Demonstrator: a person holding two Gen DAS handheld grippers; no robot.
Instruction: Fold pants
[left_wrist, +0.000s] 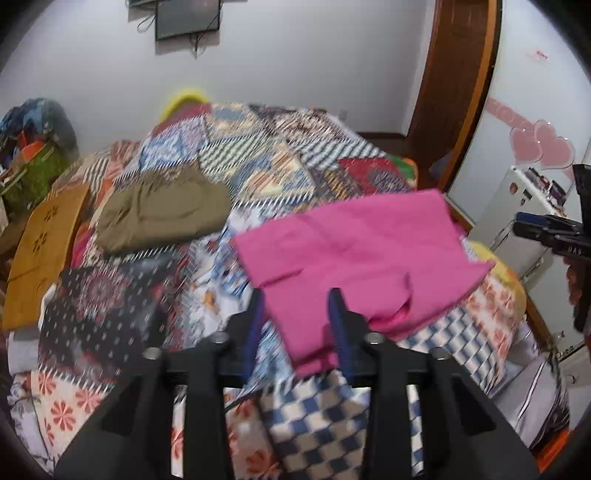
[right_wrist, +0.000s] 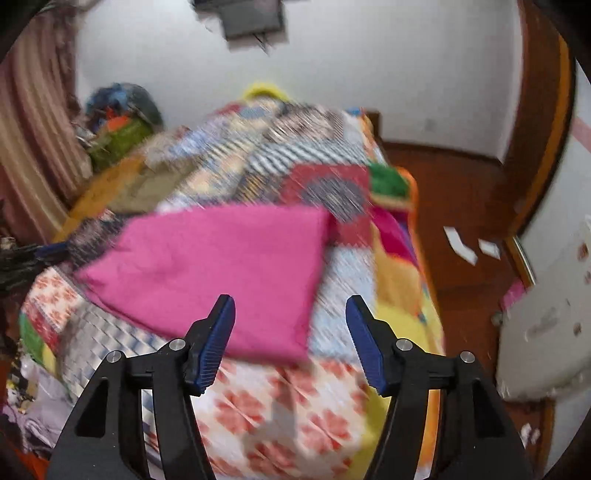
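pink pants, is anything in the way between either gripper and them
Nothing visible. The pink pants lie folded on the quilt right ahead of the open left gripper and open right gripper. The olive garment lies apart.

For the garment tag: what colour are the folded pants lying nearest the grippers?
Pink pants, plain; clearest in the left wrist view.

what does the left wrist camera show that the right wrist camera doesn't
Only the left wrist view clearly shows the folded olive pants, the pink heart decorations and the right gripper at its edge. Only the right wrist view shows the striped curtain and white papers on the floor. Both show the pink pants lying folded on the patchwork quilt, released.
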